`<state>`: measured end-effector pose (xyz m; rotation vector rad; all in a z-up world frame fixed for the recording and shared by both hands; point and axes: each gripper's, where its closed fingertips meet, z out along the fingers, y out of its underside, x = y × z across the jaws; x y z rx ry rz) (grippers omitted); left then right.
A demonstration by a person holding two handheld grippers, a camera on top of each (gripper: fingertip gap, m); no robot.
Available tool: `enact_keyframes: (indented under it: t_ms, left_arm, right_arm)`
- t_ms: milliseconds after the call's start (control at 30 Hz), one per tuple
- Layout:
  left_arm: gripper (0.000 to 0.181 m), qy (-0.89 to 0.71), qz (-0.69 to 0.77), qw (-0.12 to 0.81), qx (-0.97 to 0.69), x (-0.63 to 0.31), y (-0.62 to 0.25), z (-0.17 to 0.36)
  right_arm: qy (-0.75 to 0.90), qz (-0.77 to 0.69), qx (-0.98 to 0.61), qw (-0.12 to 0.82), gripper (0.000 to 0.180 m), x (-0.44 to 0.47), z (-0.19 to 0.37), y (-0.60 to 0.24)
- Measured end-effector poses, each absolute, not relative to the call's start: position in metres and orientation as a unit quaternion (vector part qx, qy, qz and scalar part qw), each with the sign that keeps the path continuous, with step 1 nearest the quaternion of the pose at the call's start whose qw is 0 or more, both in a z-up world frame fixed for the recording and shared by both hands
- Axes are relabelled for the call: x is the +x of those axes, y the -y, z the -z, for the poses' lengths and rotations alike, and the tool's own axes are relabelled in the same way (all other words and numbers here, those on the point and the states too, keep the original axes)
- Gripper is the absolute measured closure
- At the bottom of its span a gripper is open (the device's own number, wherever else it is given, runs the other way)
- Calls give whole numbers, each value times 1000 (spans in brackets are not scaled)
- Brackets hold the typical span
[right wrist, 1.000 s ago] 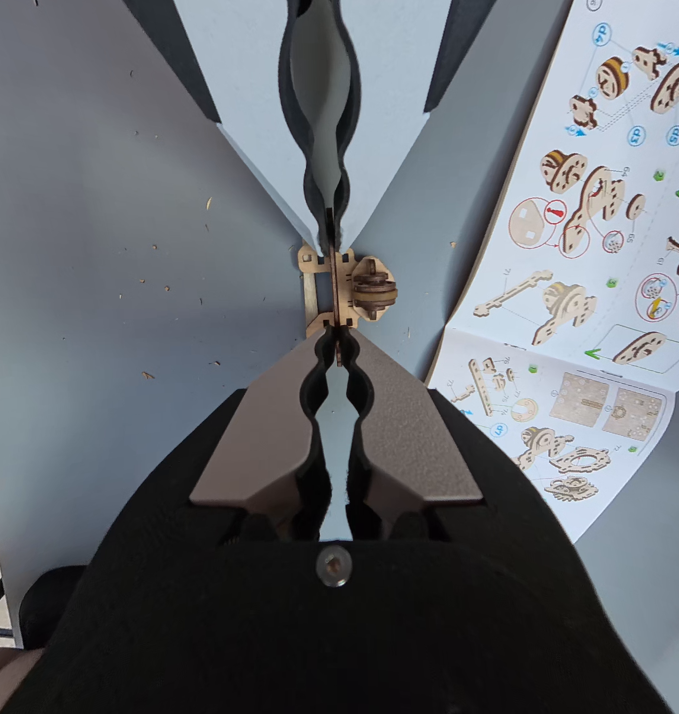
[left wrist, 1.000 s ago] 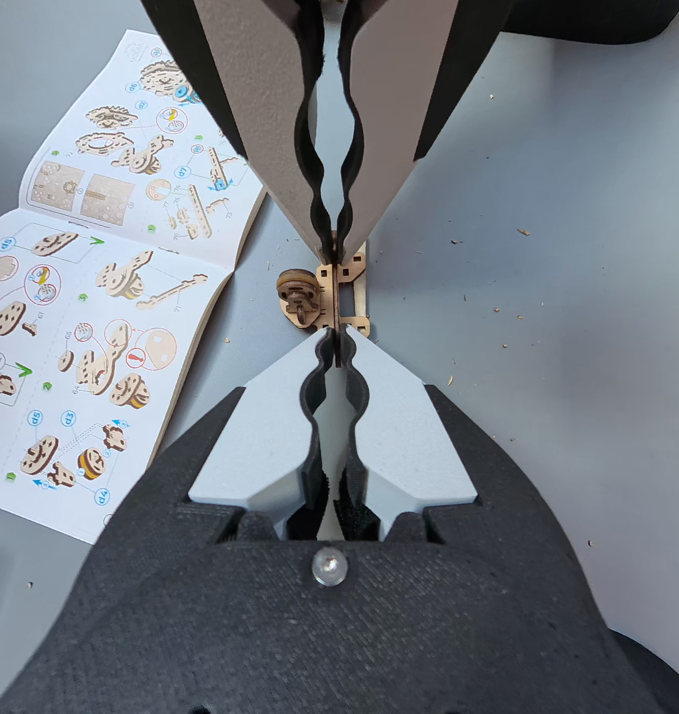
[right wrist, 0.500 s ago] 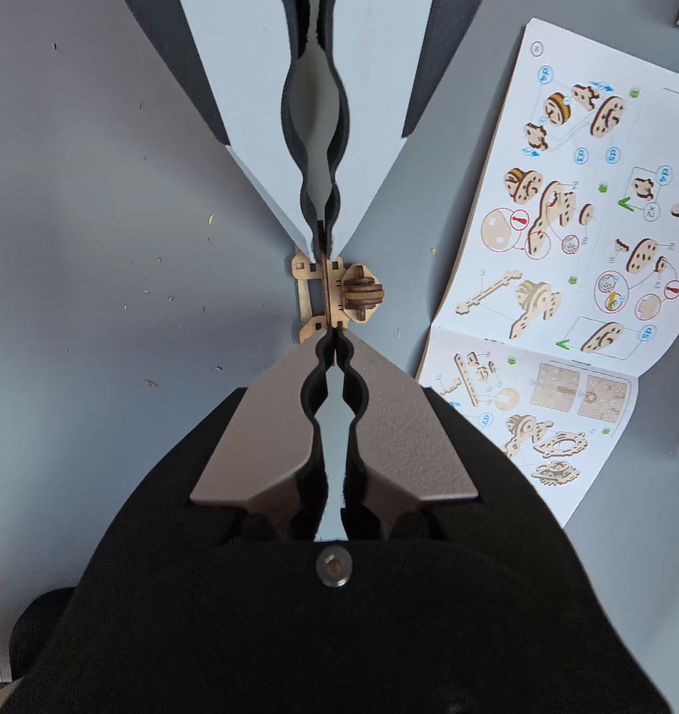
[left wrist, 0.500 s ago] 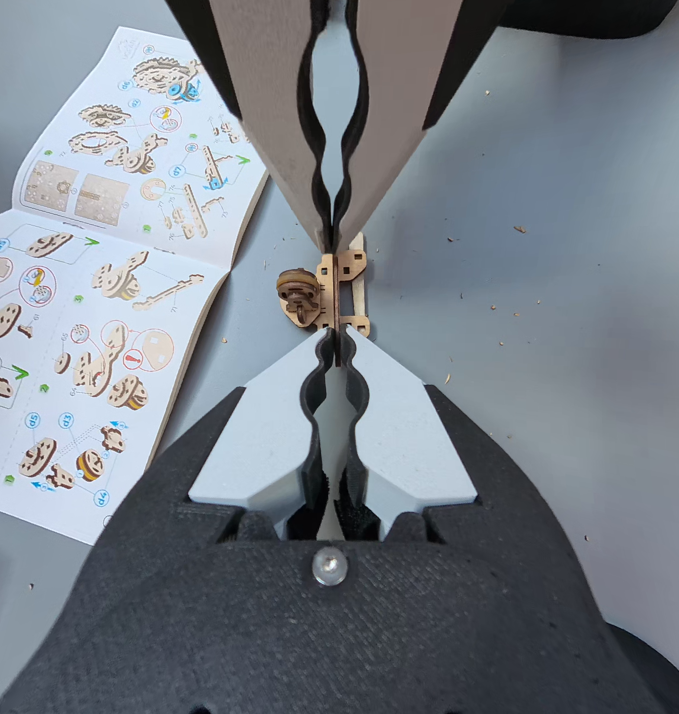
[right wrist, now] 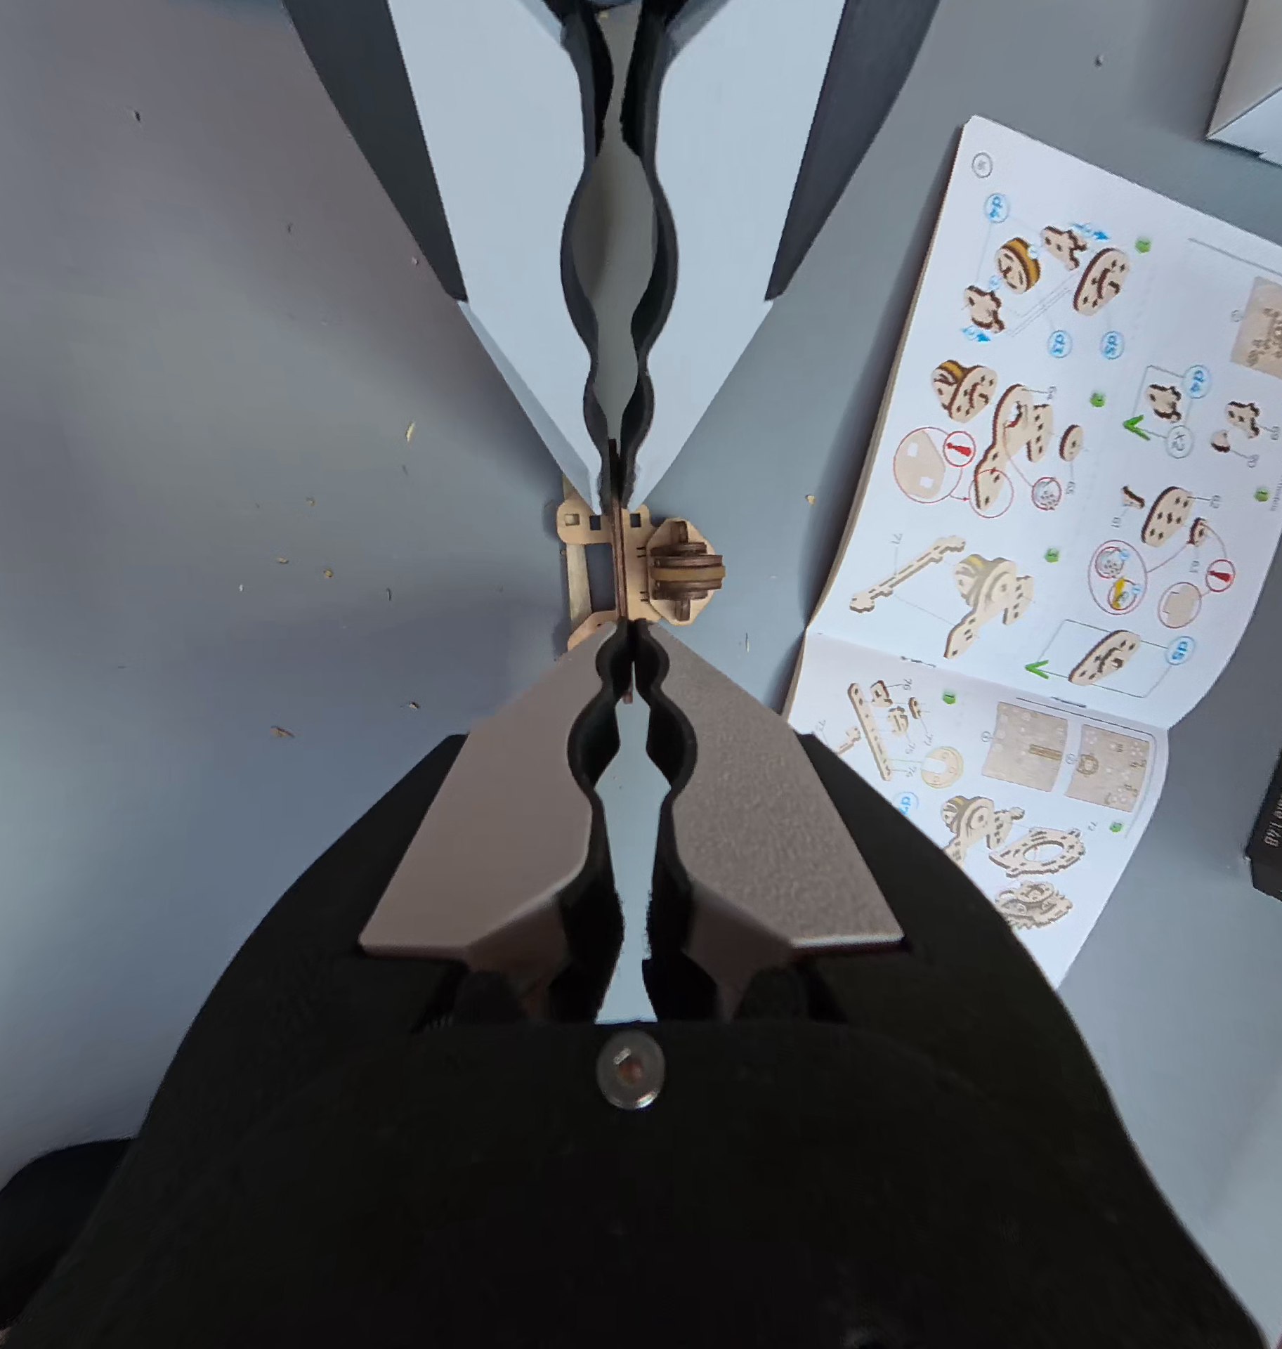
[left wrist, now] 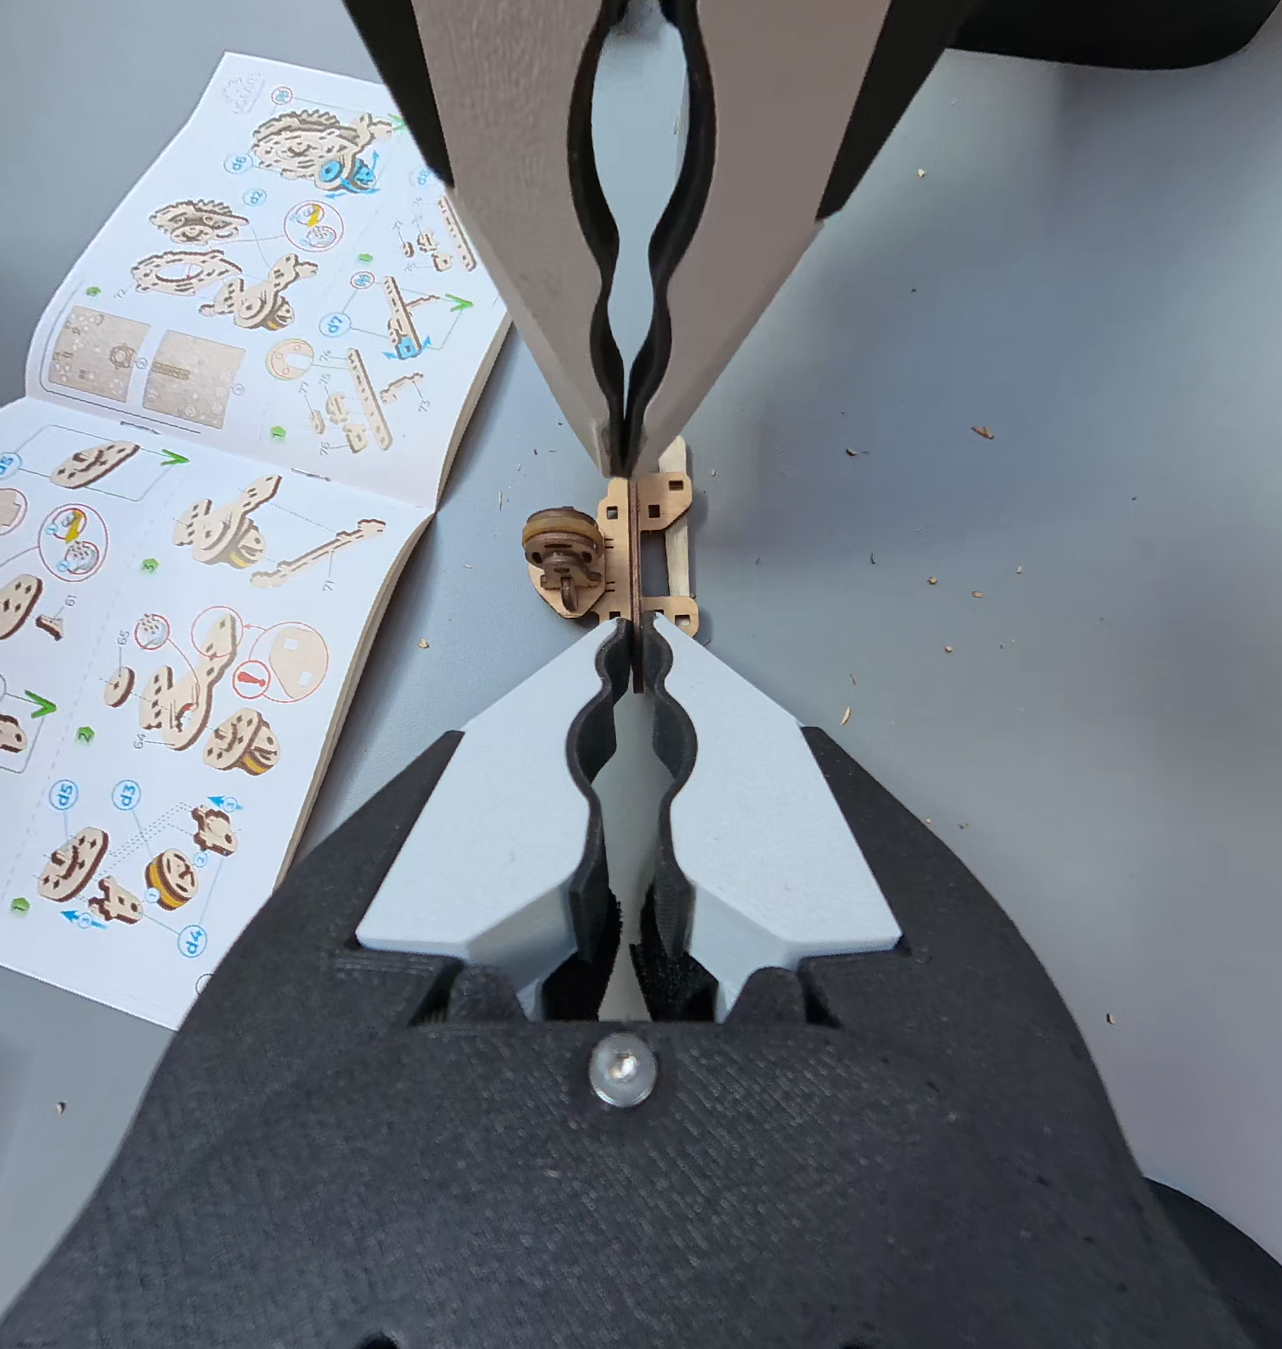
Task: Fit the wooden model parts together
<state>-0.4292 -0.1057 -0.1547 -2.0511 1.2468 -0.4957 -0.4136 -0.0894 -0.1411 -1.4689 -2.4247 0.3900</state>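
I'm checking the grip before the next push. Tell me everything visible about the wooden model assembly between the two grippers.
The wooden model assembly is pale laser-cut plywood with dark burnt edges. A thin plate seen edge-on carries slotted tabs, a rectangular cut-out and a strip on one side, and a darker round wheel-like cluster on the other. It hangs above the grey table, pinched at opposite ends by the left hand-held gripper and the right hand-held gripper.

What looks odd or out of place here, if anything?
Little wood chips are scattered over the grey table, likely crumbs from the parts. The open instruction booklet lies askew. The wooden model, pinched between the left gripper and right gripper, looks undamaged.
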Motion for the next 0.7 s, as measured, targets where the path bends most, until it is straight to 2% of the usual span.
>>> enact_keyframes:
  t_ms: [167,233,367,433,567,700]
  left_arm:
    - [179,-479,190,338,-788,-429,105,155]
    - [179,-478,191,337,-788,-429,105,155]
    - [179,-478,191,337,-788,-429,105,155]
    - [179,-478,191,337,-788,-429,105,155]
    - [179,-479,191,337,-788,-428,105,155]
    - [179,-477,192,337,-788,-429,106,155]
  right_arm:
    - [837,-137,-509,146,180,-414,135,89]
    - [843,-111,-512,125,179,-408,152,86]
    - [836,-137,-509,149,180,-411,135,87]
    - [840,-116,-516,123,177,-405,152,84]
    - [835,-147,-509,151,180,-411,134,87]
    - [838,-127,-514,131,180,-406,148,84]
